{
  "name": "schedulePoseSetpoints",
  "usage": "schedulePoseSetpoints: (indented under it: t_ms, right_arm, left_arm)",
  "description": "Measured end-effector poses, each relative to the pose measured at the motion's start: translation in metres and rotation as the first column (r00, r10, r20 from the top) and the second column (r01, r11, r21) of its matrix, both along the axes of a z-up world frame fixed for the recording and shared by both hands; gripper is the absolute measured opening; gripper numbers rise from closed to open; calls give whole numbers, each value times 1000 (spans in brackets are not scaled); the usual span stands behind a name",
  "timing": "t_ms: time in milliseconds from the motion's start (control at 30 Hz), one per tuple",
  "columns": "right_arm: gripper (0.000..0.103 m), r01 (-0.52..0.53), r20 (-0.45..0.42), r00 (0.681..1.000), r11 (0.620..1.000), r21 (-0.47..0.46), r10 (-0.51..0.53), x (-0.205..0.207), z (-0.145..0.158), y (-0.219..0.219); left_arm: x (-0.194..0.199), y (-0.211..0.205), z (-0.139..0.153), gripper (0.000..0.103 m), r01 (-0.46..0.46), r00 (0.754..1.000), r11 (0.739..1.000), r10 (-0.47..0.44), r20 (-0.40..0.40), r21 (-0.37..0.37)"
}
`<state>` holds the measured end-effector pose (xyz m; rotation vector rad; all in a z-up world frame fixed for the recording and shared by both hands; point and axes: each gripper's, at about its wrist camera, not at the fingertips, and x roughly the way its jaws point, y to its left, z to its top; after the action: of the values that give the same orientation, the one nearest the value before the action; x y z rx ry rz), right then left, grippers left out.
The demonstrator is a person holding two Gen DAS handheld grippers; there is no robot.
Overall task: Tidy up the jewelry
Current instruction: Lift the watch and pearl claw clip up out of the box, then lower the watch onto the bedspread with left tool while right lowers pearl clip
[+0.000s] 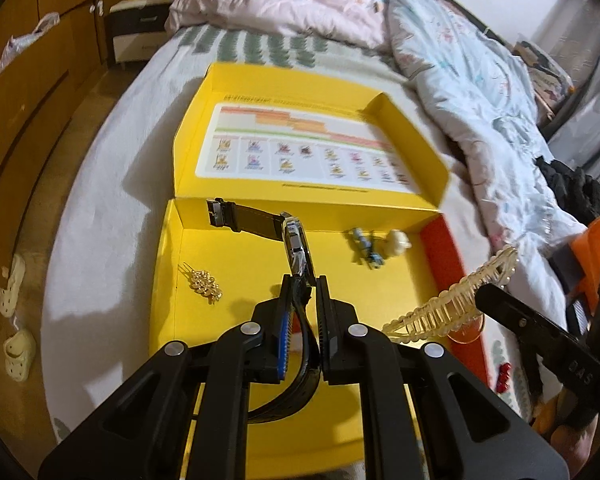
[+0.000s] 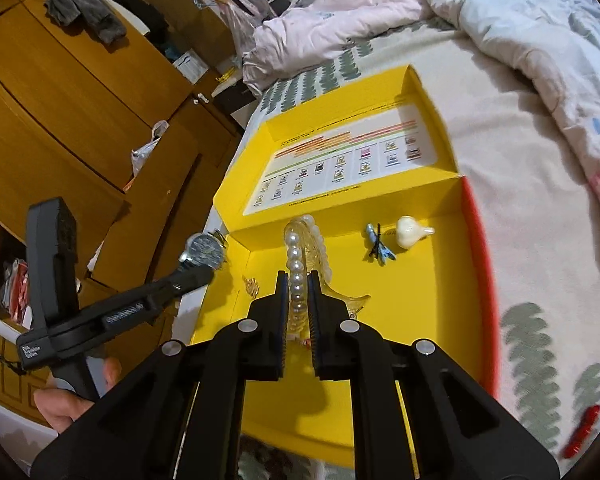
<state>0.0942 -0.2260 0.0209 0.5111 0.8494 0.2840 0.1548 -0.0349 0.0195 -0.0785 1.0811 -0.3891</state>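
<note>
An open yellow box [image 1: 236, 320] lies on the bed, also in the right wrist view [image 2: 420, 300]. My left gripper [image 1: 303, 280] is shut on the black strap of a wristwatch [image 1: 298, 248] and holds it above the box floor. The watch face [image 2: 205, 251] shows in the right wrist view at the box's left edge. My right gripper [image 2: 298, 276] is shut on a clear pearl-trimmed hair comb [image 2: 306, 240], seen from the left view [image 1: 452, 300] over the box's right side. In the box lie a gold hair clip [image 1: 206, 285], a blue clip [image 1: 366, 250] and a cream clip [image 1: 398, 242].
The box's lid [image 1: 300, 140] stands open at the far side with a printed chart. Rumpled quilts [image 1: 480, 92] lie beyond and to the right. A red clip [image 2: 580, 432] lies on the sheet right of the box. Wooden cabinets [image 2: 80, 120] stand left of the bed.
</note>
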Motion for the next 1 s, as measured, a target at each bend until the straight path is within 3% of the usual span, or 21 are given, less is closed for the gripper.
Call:
schedulePoseSetpoints:
  t_ms: [300,500,767,1000]
  right_arm:
    - [11,65,71,995,998,-20,-63,-77,43,-52]
    - [11,129,40,991,991,-42,-127,-118,32,-95]
    - [11,168,-73,983,986,-18,-168,-131,-20,-136]
    - [11,173,-123,977,985,-4,-172,-120,-42,-149]
  left_arm:
    - [-71,-11,46,11,106,994,994,-105,40,-10]
    - [-134,-23,48,11,202,979,979,-202,26,-20]
    - [-203,-43,0,11,320,942,945,-324,-80,-65]
    - [-235,-57,-54,11,373,909,927,-373,-185,-38]
